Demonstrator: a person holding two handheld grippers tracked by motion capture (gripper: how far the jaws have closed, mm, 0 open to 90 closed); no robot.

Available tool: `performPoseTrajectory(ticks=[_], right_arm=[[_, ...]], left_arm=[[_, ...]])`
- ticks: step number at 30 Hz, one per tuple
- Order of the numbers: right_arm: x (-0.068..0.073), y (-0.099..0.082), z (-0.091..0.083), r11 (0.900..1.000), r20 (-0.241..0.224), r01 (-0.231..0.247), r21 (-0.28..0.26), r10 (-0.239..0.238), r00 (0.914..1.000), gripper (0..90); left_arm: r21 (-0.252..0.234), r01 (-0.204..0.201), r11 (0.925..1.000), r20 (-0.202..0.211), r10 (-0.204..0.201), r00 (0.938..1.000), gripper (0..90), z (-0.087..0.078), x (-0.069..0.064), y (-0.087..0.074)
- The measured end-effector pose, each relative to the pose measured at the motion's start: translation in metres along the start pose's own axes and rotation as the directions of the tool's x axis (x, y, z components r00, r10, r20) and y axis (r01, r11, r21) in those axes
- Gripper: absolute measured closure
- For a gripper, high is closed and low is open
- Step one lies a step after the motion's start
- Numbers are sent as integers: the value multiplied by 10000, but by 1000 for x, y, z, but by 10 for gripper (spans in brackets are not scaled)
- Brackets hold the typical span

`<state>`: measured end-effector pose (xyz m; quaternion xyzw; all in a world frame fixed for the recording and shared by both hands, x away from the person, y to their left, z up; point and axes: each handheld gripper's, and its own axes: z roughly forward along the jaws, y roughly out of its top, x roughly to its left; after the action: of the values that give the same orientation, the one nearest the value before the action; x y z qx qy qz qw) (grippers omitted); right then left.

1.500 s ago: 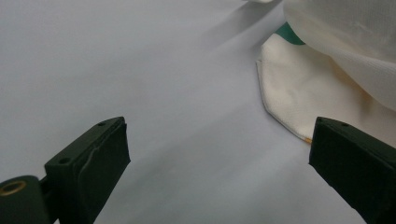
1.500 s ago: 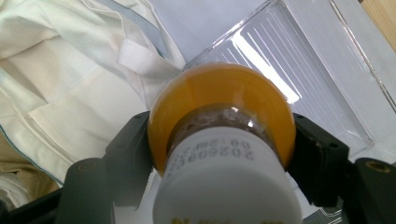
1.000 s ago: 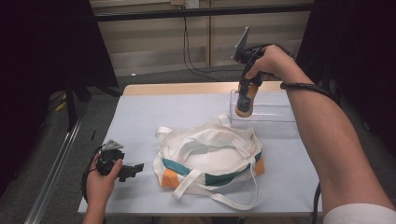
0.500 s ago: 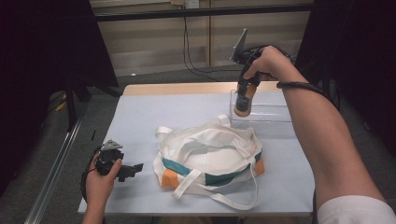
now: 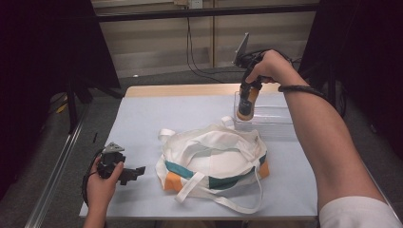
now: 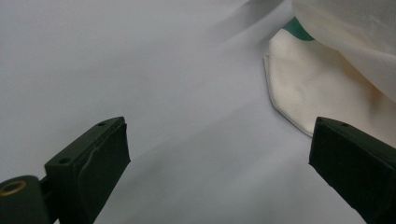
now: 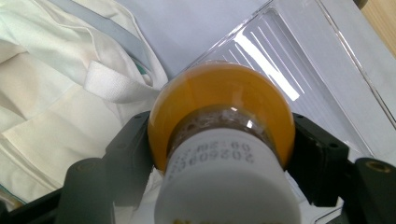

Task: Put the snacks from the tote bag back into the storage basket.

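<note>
Right gripper view is showing the right gripper [image 7: 224, 154] clamping the orange bottle [image 7: 222, 112] at center frame, so I'd be lowering it straight into the clear tray [image 7: 327, 70] while the left gripper [image 6: 219, 154] is idling wide open.

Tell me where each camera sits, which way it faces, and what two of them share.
High view: above the person's side, facing forward and down on the table; both forearms, the left gripper and the right gripper show.
Left gripper view: on the left gripper, looking low across the table between its open jaws toward the bag.
Right gripper view: on the right gripper, looking down past the bottle in its jaws at the clear tray.
Shared: all show the bag; the high and right gripper views share bottle and tray.
</note>
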<state>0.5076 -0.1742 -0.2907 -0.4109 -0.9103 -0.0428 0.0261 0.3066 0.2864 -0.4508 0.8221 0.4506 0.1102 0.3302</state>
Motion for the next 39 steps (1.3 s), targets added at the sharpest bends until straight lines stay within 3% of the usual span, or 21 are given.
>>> performPoseTrajectory(ticks=[11, 14, 39], right_arm=[[1, 0, 5, 10000, 6, -26, 53, 26, 10000, 303], [1, -1, 7, 10000, -5, -30, 60, 30, 10000, 302], [1, -1, 17, 9999, -79, 23, 123, -22, 10000, 302]], left_arm=[[-164, 101, 9998, -37, -101, 9999, 48, 0, -1, 1], [-54, -41, 10000, -29, 41, 10000, 48, 0, -1, 1], [-64, 25, 10000, -7, -25, 10000, 48, -1, -1, 1]])
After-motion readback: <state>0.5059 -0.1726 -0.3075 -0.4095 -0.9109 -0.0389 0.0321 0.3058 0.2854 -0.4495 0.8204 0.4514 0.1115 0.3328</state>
